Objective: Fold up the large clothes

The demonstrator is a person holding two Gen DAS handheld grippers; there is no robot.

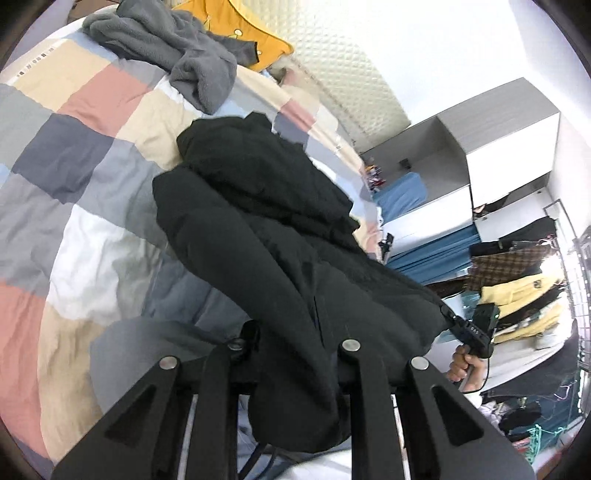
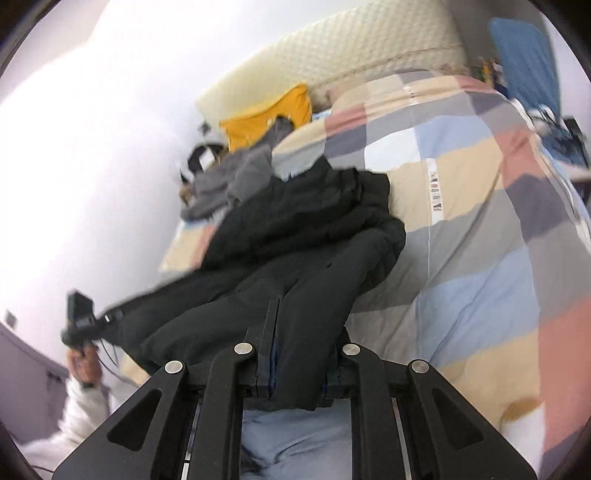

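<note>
A large black padded jacket lies bunched on a checked quilt; its near edge is lifted off the bed. My left gripper is shut on the jacket's near edge, which hangs down between the fingers. My right gripper is shut on another part of the jacket's edge. The right gripper also shows in the left wrist view at the jacket's right corner. The left gripper shows in the right wrist view at the jacket's left end.
A grey fleece garment and a yellow garment lie at the head of the bed near a cream headboard. A rack of hanging clothes and white cupboards stand to the right. A white wall runs along the bed's left.
</note>
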